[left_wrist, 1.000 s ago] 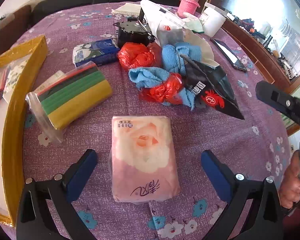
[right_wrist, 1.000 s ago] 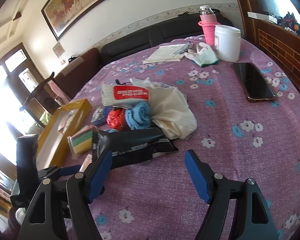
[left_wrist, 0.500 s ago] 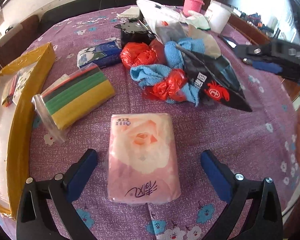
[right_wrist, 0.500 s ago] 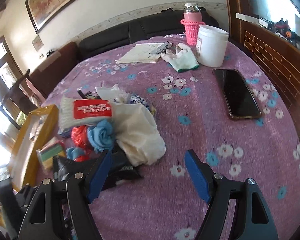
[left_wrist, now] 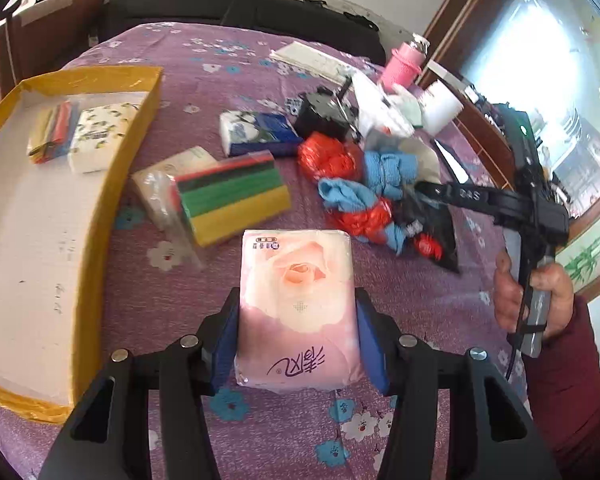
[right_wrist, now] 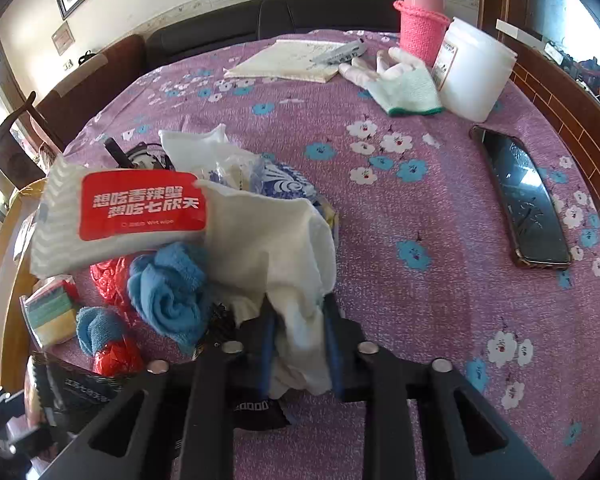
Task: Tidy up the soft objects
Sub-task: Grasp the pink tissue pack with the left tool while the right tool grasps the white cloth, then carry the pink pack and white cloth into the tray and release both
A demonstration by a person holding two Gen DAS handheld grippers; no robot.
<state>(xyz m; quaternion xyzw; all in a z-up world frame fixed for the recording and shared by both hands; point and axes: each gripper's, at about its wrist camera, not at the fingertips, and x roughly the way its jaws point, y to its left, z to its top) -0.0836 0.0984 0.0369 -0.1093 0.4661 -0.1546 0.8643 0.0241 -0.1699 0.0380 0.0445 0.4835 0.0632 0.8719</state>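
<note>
Tissue pack [left_wrist: 298,304] near the tabletop's front edge is getting squeezed by the closing left gripper [left_wrist: 298,338] for the yellow box [left_wrist: 112,184], while the closing right gripper [right_wrist: 298,344] is pinching the white cloth [right_wrist: 276,248].

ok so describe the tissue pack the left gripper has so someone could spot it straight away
Start at the yellow tray on the purple flowered tablecloth. To its right, nearer the camera than the striped sponge pack, the tissue pack sits pinched in the left gripper. It alone is pale pink with a big rose print; the other packs are blue-and-white or white with yellow.
</note>
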